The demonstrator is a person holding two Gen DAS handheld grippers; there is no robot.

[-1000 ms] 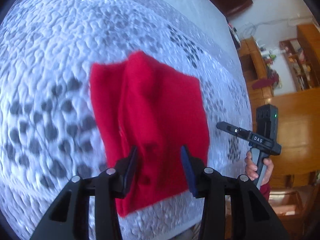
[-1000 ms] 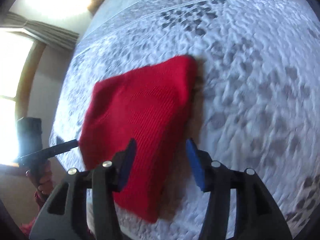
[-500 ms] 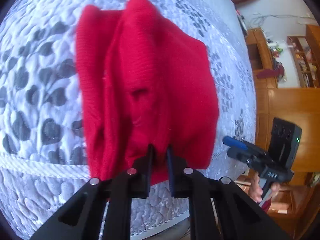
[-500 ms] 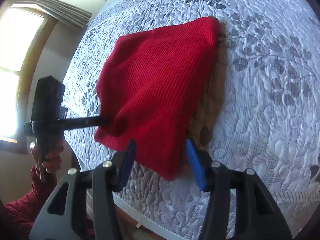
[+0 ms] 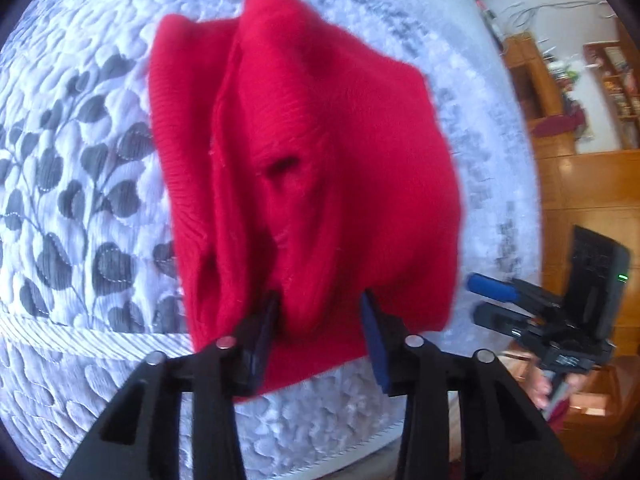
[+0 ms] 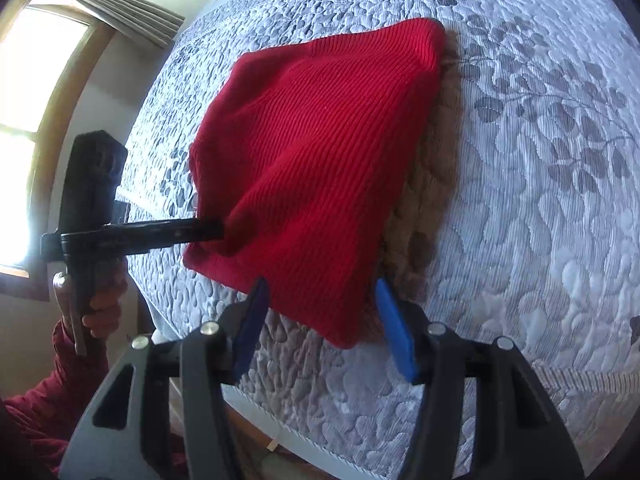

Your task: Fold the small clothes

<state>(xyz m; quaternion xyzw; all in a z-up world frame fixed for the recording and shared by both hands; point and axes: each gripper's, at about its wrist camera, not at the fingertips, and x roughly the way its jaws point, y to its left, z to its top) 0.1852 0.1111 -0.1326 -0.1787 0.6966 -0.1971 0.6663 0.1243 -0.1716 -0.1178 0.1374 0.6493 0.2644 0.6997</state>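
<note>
A small red knit garment (image 5: 320, 152) lies folded on the quilted grey-white bedspread (image 5: 80, 160), its near edge bunched and raised. My left gripper (image 5: 320, 320) is open, its fingers on either side of that near edge. In the right wrist view the garment (image 6: 320, 152) shows as a ribbed red slab. My right gripper (image 6: 320, 320) is open just short of its near corner. The left gripper (image 6: 208, 232) shows there with its tip against the garment's left edge. The right gripper (image 5: 496, 300) shows in the left wrist view, off the bed's right edge.
The bed edge (image 6: 320, 436) runs close under my right gripper. A window with curtains (image 6: 48, 80) is at the left. Wooden furniture and shelves (image 5: 580, 120) stand at the right of the bed. The person's hand and red sleeve (image 6: 80, 320) hold the left gripper.
My left gripper was shut on the garment's near edge half a second ago and has opened. A second ago it was open and farther back. My right gripper stayed open.
</note>
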